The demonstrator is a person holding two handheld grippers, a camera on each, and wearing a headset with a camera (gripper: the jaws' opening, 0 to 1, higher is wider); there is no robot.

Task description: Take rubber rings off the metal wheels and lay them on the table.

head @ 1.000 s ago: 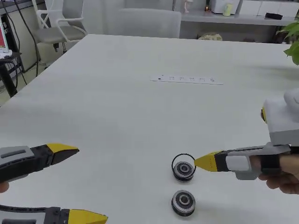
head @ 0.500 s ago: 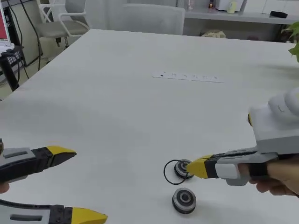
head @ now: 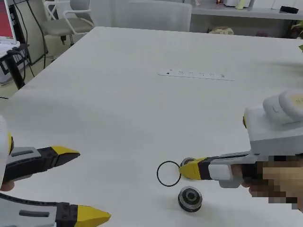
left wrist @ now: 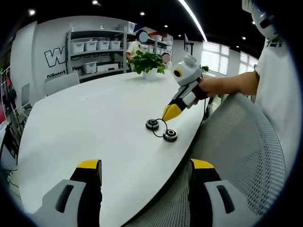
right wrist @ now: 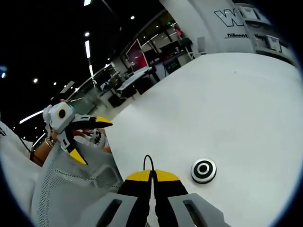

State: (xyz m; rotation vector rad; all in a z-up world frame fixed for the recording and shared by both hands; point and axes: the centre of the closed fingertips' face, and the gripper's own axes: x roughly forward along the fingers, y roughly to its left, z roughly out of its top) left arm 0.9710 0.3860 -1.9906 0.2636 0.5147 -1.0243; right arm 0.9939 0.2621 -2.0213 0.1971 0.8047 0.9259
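Observation:
My right gripper [head: 182, 170] is shut on a thin black rubber ring [head: 168, 173], which hangs off its yellow tips just above the white table [head: 123, 104]. Behind those tips one metal wheel [head: 188, 162] is partly hidden. A second metal wheel [head: 191, 198] lies flat nearer to me. In the right gripper view the shut right gripper [right wrist: 151, 176] pinches the ring [right wrist: 148, 161], with a wheel [right wrist: 203, 170] to its right. My left gripper [head: 83, 184] is open at the lower left, well away from the wheels. The left gripper view has both wheels [left wrist: 152, 124] [left wrist: 170, 135] ahead.
A flush power strip [head: 195, 74] sits in the table's middle. Office chairs [head: 142, 14] stand at the far edge, and a mesh chair back [left wrist: 236, 156] is near me. The table's near edge runs close to the wheels.
The right gripper has moved left with the ring, pulling it off the farther wheel and clear of it. The left gripper has stayed open in place.

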